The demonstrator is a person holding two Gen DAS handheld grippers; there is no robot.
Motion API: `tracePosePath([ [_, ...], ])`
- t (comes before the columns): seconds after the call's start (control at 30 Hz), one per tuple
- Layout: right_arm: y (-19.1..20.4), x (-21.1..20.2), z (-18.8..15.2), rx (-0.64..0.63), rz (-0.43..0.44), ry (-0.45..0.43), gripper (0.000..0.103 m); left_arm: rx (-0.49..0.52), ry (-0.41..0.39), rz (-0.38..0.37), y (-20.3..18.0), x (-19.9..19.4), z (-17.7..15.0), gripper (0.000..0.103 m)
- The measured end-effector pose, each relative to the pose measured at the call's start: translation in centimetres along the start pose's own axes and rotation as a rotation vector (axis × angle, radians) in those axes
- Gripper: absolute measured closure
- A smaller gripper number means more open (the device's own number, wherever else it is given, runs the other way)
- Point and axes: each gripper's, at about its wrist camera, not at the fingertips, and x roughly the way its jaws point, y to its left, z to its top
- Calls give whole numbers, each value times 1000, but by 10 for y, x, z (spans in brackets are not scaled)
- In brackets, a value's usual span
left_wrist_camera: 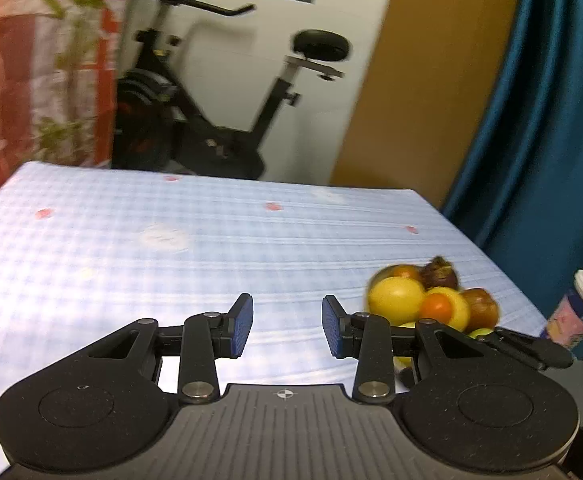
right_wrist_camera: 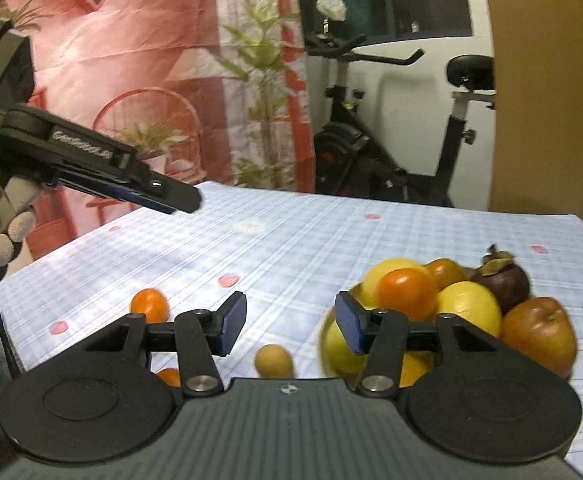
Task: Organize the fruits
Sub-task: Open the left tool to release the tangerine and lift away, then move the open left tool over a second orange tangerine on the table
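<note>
A pile of fruit sits in a bowl at the right of the checked blue tablecloth: yellow lemons, oranges, a dark mangosteen and a red apple. Loose fruit lies on the cloth: a small orange, a tan round fruit and another orange partly hidden by my right gripper. My right gripper is open and empty, left of the bowl. My left gripper is open and empty, left of the fruit pile. It also shows in the right wrist view, raised above the table's left side.
An exercise bike stands behind the table's far edge. A red patterned backdrop with plants hangs at the left. A blue curtain hangs at the right. A lidded paper cup stands right of the fruit.
</note>
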Motion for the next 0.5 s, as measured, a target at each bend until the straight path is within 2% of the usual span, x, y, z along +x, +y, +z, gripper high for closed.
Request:
tracePosePath([
  [0.2,-1,8,-3,29,39,27,52,-78,-4,74,22,-11,-26,63],
  [0.3,3,8,-3,18,71,39,52,-111,3,84,28,-11,-30,63],
  [0.5,17,16,-9,-56,59,99,52,-92,6,71,23,-7,-33,63],
])
